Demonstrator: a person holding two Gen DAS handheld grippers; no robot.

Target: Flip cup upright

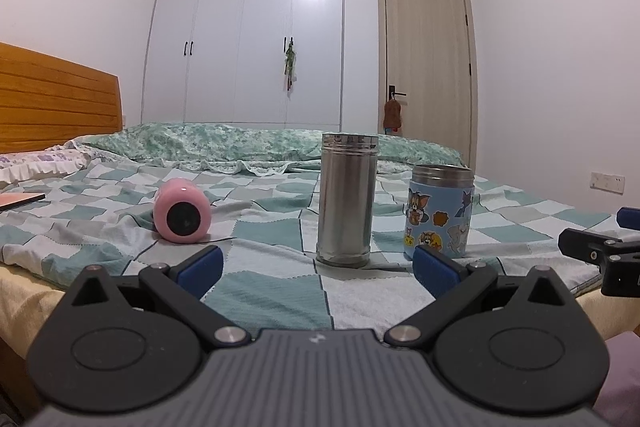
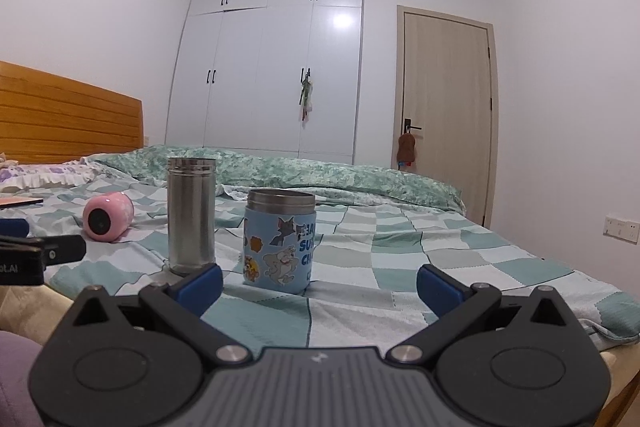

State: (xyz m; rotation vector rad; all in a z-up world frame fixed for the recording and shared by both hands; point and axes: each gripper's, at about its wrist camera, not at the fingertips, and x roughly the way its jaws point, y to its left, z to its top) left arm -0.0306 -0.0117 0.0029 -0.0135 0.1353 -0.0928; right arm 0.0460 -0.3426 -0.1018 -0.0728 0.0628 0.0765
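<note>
Pink cup [image 1: 182, 215] lies sideways, its far end hidden.

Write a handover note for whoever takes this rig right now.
Left gripper: open, empty, held low at the bed's near edge.
Right gripper: open, empty, beside it.
Pink cup: on its side on the checked bedspread, far left, round end facing the cameras.
Steel flask and blue cartoon cup: both standing.
Done: nothing yet.
Left: grasp the pink cup and stand it upright; the left gripper looks nearer.
</note>
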